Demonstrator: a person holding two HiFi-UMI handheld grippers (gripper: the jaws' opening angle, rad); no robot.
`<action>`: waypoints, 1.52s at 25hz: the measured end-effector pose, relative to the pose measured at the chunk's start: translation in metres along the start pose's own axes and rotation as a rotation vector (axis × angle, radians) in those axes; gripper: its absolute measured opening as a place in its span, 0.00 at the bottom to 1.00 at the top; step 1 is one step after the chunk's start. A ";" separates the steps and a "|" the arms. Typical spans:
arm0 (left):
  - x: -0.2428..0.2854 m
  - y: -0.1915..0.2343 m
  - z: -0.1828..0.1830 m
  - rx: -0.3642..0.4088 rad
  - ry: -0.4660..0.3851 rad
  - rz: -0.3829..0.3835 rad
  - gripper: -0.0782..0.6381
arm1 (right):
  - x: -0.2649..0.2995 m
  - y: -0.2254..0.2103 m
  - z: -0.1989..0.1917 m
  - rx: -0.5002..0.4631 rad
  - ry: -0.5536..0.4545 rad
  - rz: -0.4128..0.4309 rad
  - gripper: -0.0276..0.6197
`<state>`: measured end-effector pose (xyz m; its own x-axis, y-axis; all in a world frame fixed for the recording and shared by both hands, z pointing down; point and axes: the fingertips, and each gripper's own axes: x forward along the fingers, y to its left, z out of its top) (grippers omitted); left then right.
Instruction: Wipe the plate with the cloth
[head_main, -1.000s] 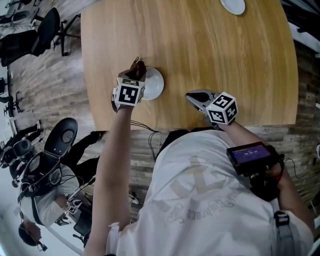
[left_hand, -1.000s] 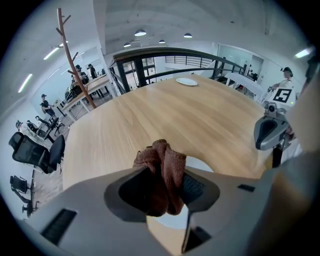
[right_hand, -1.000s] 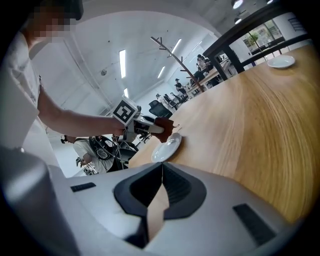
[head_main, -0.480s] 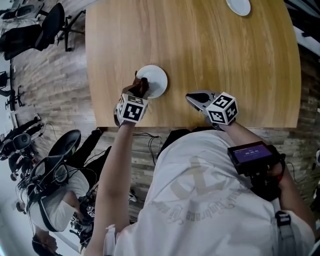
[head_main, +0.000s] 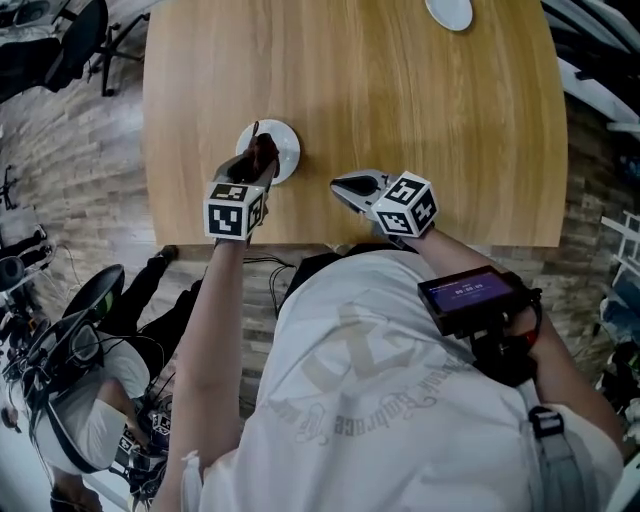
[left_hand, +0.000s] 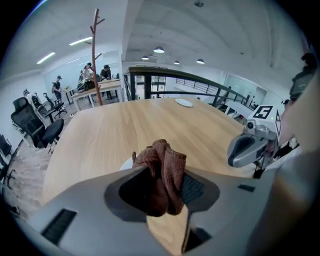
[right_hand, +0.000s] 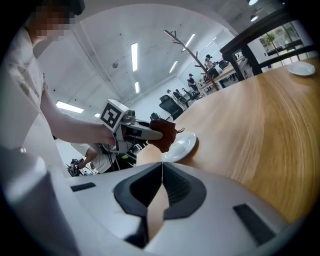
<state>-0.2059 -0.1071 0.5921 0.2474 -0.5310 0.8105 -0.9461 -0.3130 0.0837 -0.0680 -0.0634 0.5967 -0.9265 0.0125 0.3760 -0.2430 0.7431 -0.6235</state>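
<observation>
A small white plate lies near the front left edge of the wooden table. My left gripper is shut on a bunched brown cloth, held over the plate's near left rim. In the right gripper view the cloth hangs against the plate. My right gripper rests low over the table to the right of the plate, shut with nothing between its jaws. The left gripper view shows only a sliver of the plate behind the cloth.
A second white plate sits at the table's far edge. The table's front edge runs just below both grippers. Office chairs and gear stand on the floor at the left. A person sits at lower left.
The left gripper with the cloth has slid from the plate's far left side to its near left rim. The head camera has shifted; the right gripper holds still.
</observation>
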 end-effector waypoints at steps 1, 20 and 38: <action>-0.007 -0.001 -0.002 -0.019 -0.024 0.003 0.35 | 0.001 0.003 0.003 -0.011 0.004 0.008 0.06; -0.120 -0.040 -0.045 -0.298 -0.463 0.053 0.35 | -0.001 0.048 0.069 -0.257 -0.032 0.054 0.06; -0.131 -0.040 -0.060 -0.317 -0.520 0.045 0.35 | 0.002 0.067 0.063 -0.305 -0.032 0.031 0.06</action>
<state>-0.2129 0.0227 0.5176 0.1999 -0.8781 0.4348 -0.9544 -0.0740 0.2892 -0.1042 -0.0558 0.5129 -0.9420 0.0205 0.3350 -0.1218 0.9093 -0.3980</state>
